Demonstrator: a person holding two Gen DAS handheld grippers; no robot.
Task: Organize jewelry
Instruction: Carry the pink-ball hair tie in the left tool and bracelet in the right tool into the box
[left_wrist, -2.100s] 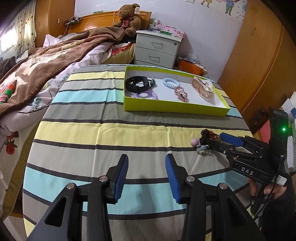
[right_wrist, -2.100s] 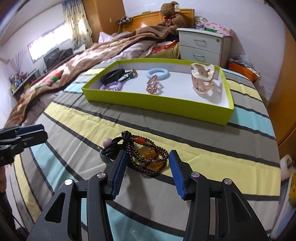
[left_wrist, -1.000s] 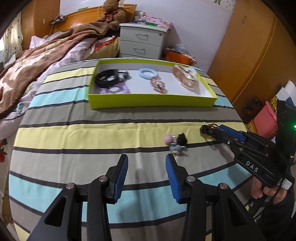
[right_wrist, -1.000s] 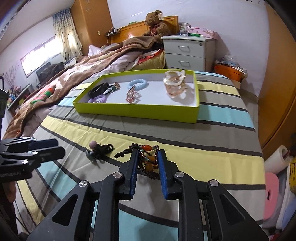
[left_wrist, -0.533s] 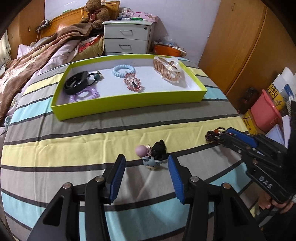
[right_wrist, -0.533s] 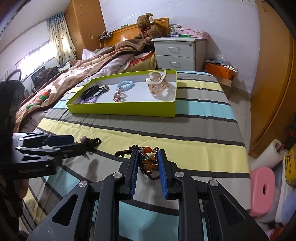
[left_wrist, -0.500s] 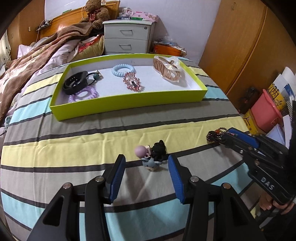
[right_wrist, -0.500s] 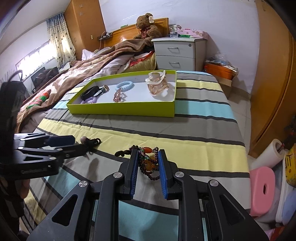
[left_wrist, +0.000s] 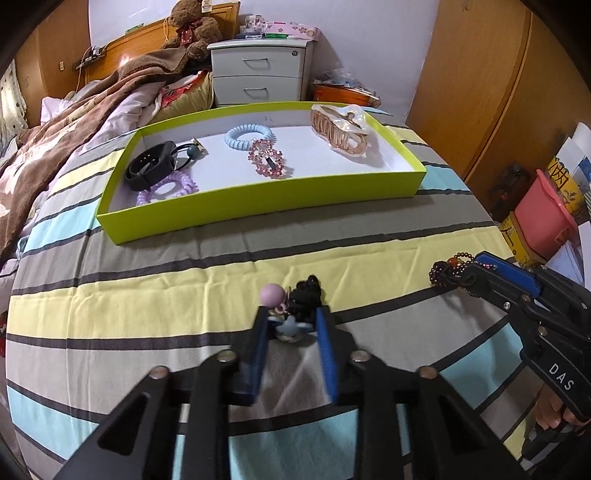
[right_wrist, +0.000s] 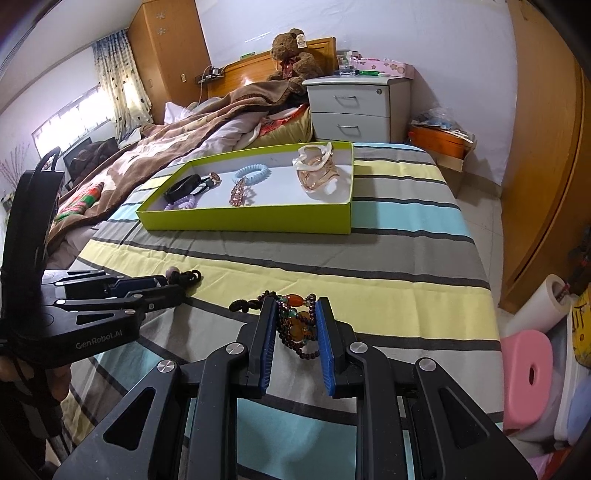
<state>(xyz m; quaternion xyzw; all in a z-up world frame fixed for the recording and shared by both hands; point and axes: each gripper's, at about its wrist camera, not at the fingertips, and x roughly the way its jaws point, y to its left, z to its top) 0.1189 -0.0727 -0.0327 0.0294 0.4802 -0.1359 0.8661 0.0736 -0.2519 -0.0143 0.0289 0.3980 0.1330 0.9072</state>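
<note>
Closing on the hair tie near the green tray, the left hand-held gripper might snag striped cloth; the right hand-held gripper pinches the bead bracelet, which could slip.

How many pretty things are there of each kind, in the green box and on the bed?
Spiral hair ties: 2, blue and purple
Hair clips: 2, pink sparkly and big claw clip
Black band: 1
Charm hair tie: 1
Bead bracelet: 1
Total: 7
</note>
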